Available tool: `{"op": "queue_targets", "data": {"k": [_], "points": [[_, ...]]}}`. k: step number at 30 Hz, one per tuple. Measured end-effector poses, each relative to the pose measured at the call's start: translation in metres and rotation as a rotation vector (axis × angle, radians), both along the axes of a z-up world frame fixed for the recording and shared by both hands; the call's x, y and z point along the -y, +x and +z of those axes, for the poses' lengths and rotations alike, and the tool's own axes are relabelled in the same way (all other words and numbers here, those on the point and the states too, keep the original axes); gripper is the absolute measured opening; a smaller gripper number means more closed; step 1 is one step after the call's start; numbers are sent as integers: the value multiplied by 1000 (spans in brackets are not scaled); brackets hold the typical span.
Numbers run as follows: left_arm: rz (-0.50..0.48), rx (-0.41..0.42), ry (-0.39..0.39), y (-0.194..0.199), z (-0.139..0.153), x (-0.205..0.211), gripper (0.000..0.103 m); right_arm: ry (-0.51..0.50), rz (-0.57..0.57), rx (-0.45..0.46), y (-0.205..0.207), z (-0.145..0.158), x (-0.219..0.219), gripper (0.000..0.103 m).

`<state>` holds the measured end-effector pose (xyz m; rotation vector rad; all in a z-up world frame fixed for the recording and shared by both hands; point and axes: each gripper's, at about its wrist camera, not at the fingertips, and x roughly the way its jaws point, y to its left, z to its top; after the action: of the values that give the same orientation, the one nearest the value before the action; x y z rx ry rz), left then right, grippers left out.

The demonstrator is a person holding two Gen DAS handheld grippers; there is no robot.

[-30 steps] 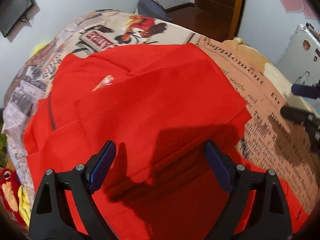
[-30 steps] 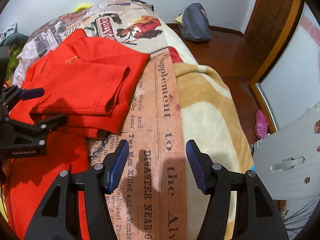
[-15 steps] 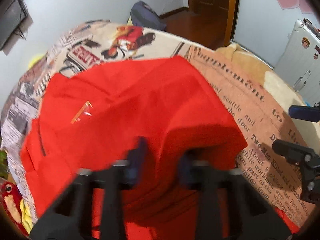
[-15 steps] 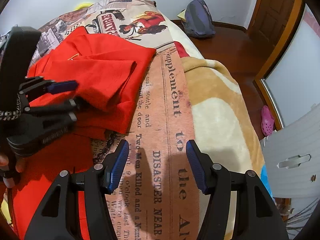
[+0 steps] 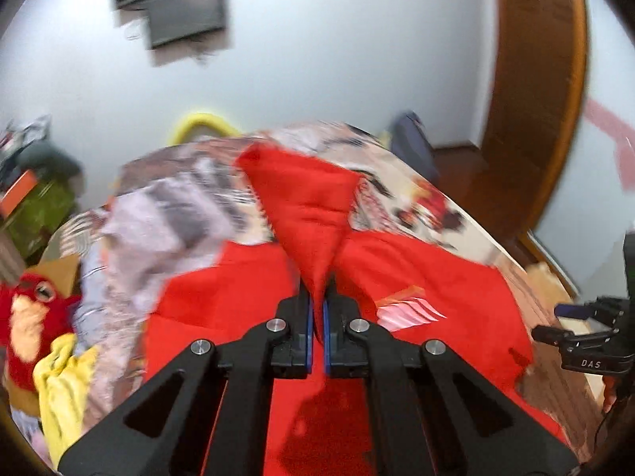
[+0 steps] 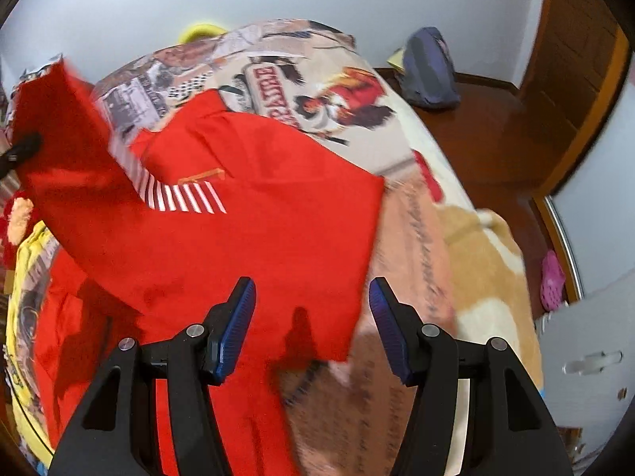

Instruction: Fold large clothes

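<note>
A bedroom: a bed (image 5: 444,214) under a newspaper-print cover, white wall behind. Through my left wrist camera, the left gripper (image 5: 316,319) has just snapped its jaws together on a lifted flap of the one red shirt (image 5: 436,277), peeling it up.

Through my right camera, the shirt (image 6: 278,214) lies across the bed's middle; the right gripper (image 6: 311,317) hangs half-open, empty, over its near hem. I judge I'm re-opening a fold; next, carry the flap across and lay it flat.

I see a bright red cloth garment (image 6: 278,238) with white stripes, a beige newspaper-print bedspread (image 6: 317,79), blue ribbed pads (image 6: 234,329), and a yellow cloth (image 5: 63,388).
</note>
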<state>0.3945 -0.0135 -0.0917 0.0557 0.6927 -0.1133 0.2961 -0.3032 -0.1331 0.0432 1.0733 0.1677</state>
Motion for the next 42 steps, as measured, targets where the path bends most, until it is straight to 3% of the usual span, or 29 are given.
{"op": "queue_targets", "data": {"k": [5, 10, 15, 22, 29, 32, 35, 40, 41, 42], "points": [[98, 27, -14, -10, -2, -61, 3, 20, 59, -61, 20, -19, -38, 56], [156, -53, 7, -16, -45, -105, 3, -57, 113, -170, 25, -63, -73, 56], [174, -171, -61, -25, -93, -142, 6, -138, 144, -122, 14, -67, -87, 62], [220, -302, -205, -47, -149, -184, 8, -108, 121, -140, 15, -68, -83, 65], [265, -381, -247, -70, -181, -212, 11, -144, 105, -135, 12, -68, -90, 68], [287, -399, -175, -75, -184, -213, 14, -154, 100, -135, 11, -67, -90, 69], [309, -403, -50, -77, -181, -213, 14, -166, 105, -151, 12, -66, -90, 69], [265, -388, -23, -71, -154, -217, 16, -221, 140, -124, 17, -49, -96, 69], [259, -378, -20, -69, -149, -218, 21, -233, 148, -104, 18, -42, -98, 69], [253, -364, -18, -65, -140, -217, 32, -241, 155, -83, 20, -36, -100, 69]]}}
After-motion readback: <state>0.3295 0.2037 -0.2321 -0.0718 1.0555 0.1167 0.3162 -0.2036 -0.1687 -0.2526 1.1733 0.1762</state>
